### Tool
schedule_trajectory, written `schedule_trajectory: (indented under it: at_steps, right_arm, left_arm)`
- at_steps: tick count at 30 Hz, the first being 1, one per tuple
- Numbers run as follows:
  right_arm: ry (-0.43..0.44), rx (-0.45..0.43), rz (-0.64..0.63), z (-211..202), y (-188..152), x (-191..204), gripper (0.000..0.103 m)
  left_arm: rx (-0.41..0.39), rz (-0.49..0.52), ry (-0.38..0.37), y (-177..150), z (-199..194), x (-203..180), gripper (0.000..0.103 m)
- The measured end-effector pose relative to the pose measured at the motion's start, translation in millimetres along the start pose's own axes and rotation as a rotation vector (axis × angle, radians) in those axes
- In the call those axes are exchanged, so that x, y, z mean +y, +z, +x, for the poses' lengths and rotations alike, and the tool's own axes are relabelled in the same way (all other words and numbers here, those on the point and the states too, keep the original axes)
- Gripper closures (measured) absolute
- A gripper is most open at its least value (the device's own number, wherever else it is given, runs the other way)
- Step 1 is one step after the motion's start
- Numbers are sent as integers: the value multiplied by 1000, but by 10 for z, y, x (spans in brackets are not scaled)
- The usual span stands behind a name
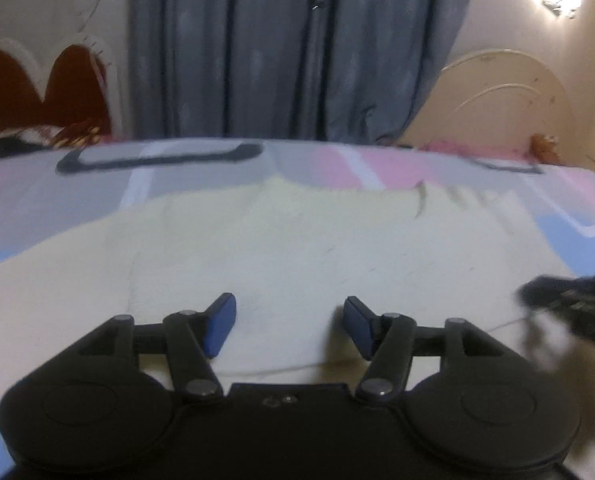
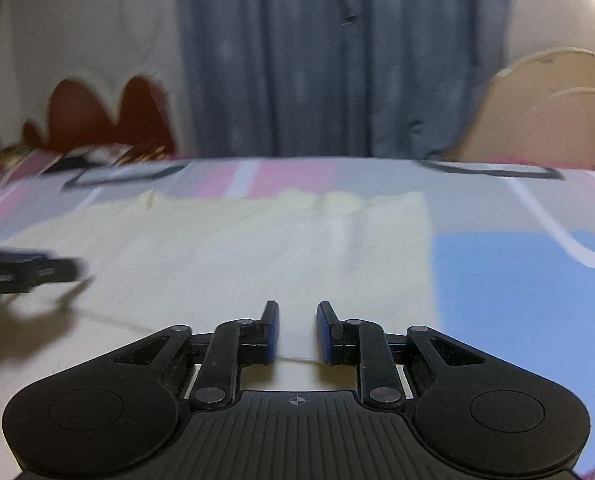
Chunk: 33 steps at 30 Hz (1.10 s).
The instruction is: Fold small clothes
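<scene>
Cloth: a pale yellow cloth (image 1: 281, 248) is spread flat on the bed (image 1: 337, 164), its far edge lying short of the curtain (image 1: 297, 48).
Cloth from the right: the same cloth (image 2: 257, 248) is seen with its right edge ending against a blue patch of the bed (image 2: 517, 280).
Left gripper: the left gripper (image 1: 288, 326) is held low over the near part of the cloth, jaws standing well apart; nothing is seen between the blue pads (image 1: 219, 330).
Right gripper: the right gripper (image 2: 297, 332) is held over the cloth's near edge, to the right of the left gripper; its jaws are set to a narrow gap, parted, with only cloth seen behind the gap. No fold is seen pinched.
Thread: a thin line (image 2: 297, 360) is seen crossing the gap near the pads; whether it is a seam, a thread or a fold edge cannot be told.
Cross views: the right gripper is seen as a dark blur (image 1: 569, 308) at the edge of the left view, the left gripper likewise (image 2: 25, 270) in the right view.
Hidden: the cloth's near edge is covered by both gripper bodies; contact between pads and cloth cannot be judged.
Blurred: the headboard (image 1: 37, 92) left of the curtain and the cloth's far edge are smeared.
</scene>
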State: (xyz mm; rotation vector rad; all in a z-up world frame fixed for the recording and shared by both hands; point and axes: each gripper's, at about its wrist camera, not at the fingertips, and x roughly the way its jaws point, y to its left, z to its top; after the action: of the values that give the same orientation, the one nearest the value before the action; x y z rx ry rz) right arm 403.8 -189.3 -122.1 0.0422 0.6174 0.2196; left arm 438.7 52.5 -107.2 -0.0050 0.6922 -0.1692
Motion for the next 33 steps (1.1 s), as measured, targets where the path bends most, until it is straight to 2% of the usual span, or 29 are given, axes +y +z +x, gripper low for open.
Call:
schedule_trajectory:
  at_steps: [2, 3, 4, 6, 9, 11, 14, 16, 18, 19, 20, 22, 24, 27, 31, 33]
  right_arm:
    - [-94, 0, 47, -39, -50, -228, 82]
    - [-127, 2, 90, -50, -86, -389, 87]
    - [-136, 2, 124, -64, -106, -529, 103]
    - [-136, 3, 94, -42, -36, -549, 103]
    - [-64, -55, 53, 102, 178, -393, 103]
    - [-8, -31, 54, 341, 311, -268, 103]
    - [10, -1, -16, 674, 415, -91, 103]
    - [-14, -2, -34, 769, 443, -144, 103]
    - [-126, -20, -3, 796, 489, -363, 103]
    - [-168, -13, 52, 818, 504, -577, 103]
    - [-179, -4, 73, 844, 510, -707, 103]
    - [-159, 7, 60, 881, 531, -822, 103]
    - [-146, 10, 38, 835, 546, -794, 103]
    - [-112, 14, 70, 610, 490, -751, 103]
    - [-66, 57, 76, 136, 180, -664, 103]
    - [-77, 59, 84, -24, 11, -658, 103]
  left_arm:
    - [-12, 2, 32, -94, -68, 159, 45]
    - [-14, 3, 33, -117, -89, 206, 45]
    - [-14, 3, 30, -114, -106, 228, 46]
    - [-22, 18, 43, -52, -102, 143, 43]
    - [-49, 23, -5, 99, 34, -74, 36]
    - [-47, 39, -34, 158, 156, -239, 36]
    - [-26, 72, -36, 195, 354, -381, 36]
    - [-26, 73, -3, 178, 378, -294, 35]
    - [-30, 61, 55, 147, 342, -82, 34]
    - [-26, 45, 71, 139, 334, 0, 34]
    - [-22, 21, 59, 138, 338, 71, 34]
    - [-17, 34, 61, 164, 353, 52, 34]
    - [-18, 52, 70, 162, 304, 4, 36]
    - [-17, 67, 58, 76, 125, 10, 36]
    - [-3, 23, 51, -114, -114, 51, 35]
    - [-9, 49, 75, -187, -118, 3, 34]
